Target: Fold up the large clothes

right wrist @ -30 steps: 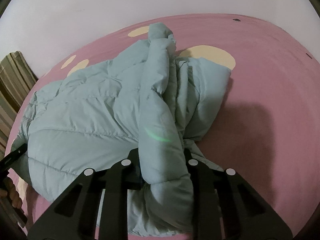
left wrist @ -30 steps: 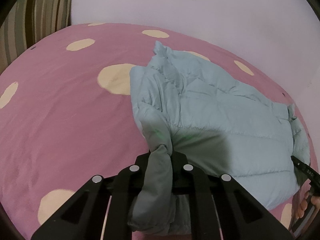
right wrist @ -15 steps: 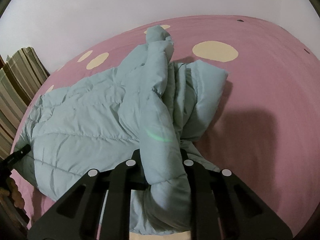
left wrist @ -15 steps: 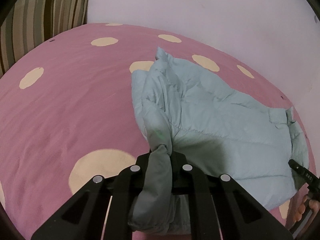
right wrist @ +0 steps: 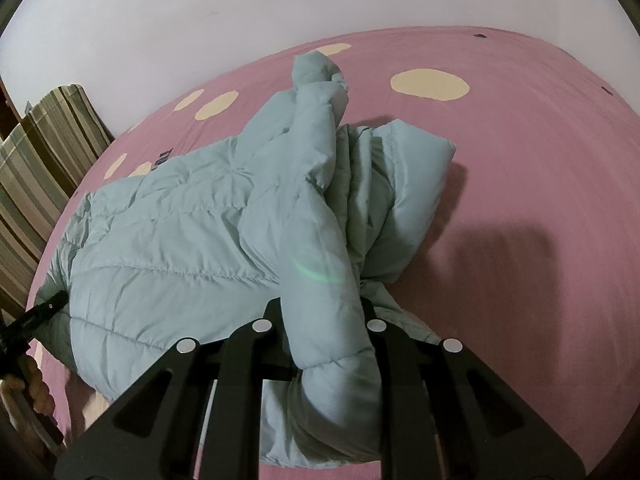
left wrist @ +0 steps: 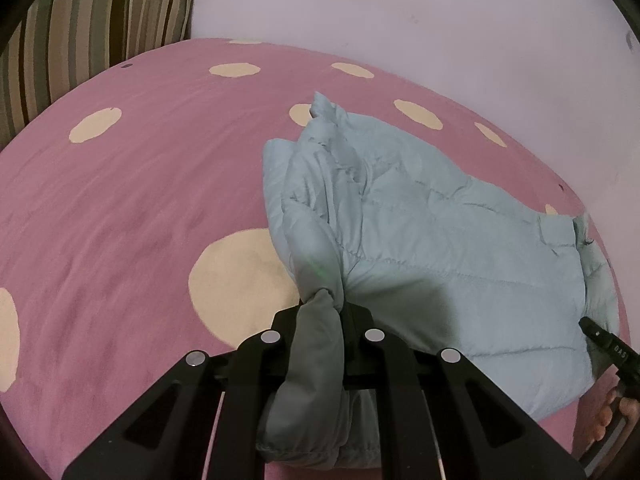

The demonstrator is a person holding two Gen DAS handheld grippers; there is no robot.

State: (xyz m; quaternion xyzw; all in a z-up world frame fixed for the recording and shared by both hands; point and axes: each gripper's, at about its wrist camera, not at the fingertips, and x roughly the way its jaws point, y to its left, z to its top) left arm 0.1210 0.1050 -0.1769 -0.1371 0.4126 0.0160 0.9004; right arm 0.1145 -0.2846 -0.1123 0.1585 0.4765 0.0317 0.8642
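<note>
Puffy light-blue quilted jacket [left wrist: 420, 240] lies ahead of both my grippers on the pink spotted bed cover [left wrist: 120, 208]. My left gripper [left wrist: 322, 320] and right gripper [right wrist: 320, 320] each pinch a jacket edge. I think I'm dragging it flat; next, fold it over.

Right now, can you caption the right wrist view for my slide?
Right gripper clamps a bunched fold of the pale blue puffer jacket over a pink polka-dot bedspread.
</note>
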